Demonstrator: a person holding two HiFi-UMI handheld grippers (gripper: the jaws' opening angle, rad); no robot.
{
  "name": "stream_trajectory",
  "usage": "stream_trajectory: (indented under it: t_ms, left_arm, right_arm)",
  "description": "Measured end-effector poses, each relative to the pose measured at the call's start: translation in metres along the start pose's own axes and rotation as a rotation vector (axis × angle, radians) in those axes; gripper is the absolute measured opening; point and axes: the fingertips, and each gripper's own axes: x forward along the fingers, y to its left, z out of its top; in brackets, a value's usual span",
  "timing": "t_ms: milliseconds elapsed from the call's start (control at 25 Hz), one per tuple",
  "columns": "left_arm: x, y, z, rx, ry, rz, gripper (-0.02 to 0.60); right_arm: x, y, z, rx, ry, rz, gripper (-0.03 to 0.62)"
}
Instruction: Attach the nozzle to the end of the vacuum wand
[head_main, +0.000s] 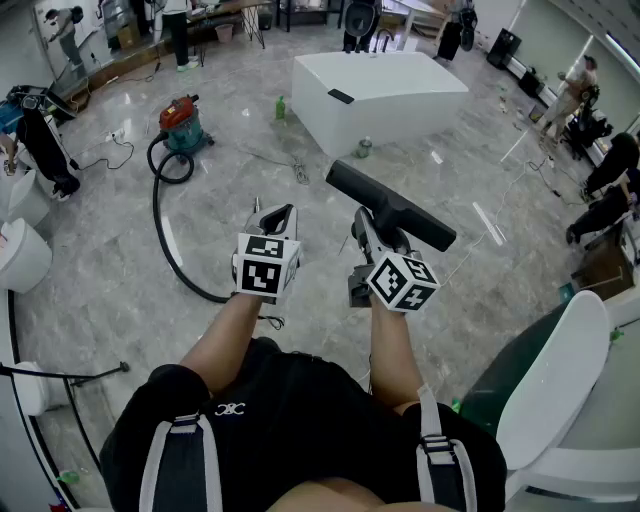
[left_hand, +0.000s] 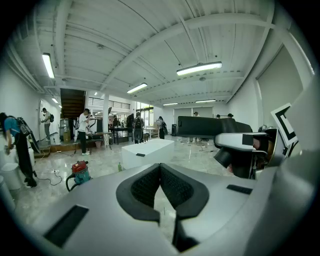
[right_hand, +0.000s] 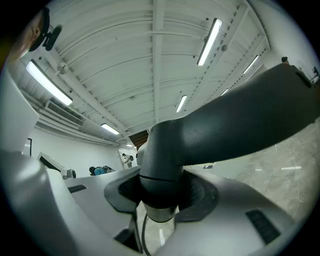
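Nozzle clamped by right gripper; left gripper has jaws together, apparently empty.

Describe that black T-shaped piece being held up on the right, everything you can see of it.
The nozzle is a matt black, plastic-looking vacuum floor head: a long flat bar with a round neck at its middle, ending in a paler collar. It is held in the air, bar slanting, its neck clamped between the jaws of the right gripper. Nothing else is seen touching it.
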Motion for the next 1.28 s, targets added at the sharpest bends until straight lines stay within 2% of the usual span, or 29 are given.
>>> stream_trajectory:
  t_ms: [280, 520, 800, 1000, 1280]
  left_arm:
    - [0.029, 0.020, 0.009, -0.010, -0.019, 0.017, 0.011]
    - [0.076, 0.036, 0.017, -0.007, -0.025, -0.008, 0.011]
    - [0.149, 0.082, 0.047, 0.005, -0.036, -0.016, 0.011]
    - [0.201, 0.138, 0.064, -0.049, -0.022, 0.008, 0.011]
    - [0.268, 0.190, 0.084, -0.053, -0.005, 0.006, 0.011]
  right_arm:
    - [0.030, -0.006, 0.002, -0.015, 0.013, 0.020, 0.175]
    - [0.072, -0.027, 0.008, -0.010, 0.008, 0.013, 0.175]
    - [0.158, -0.048, 0.026, -0.019, -0.005, 0.024, 0.175]
    - [0.227, -0.058, 0.037, -0.028, 0.020, 0.047, 0.175]
    - [0.324, -0.069, 0.051, -0.036, 0.034, 0.076, 0.175]
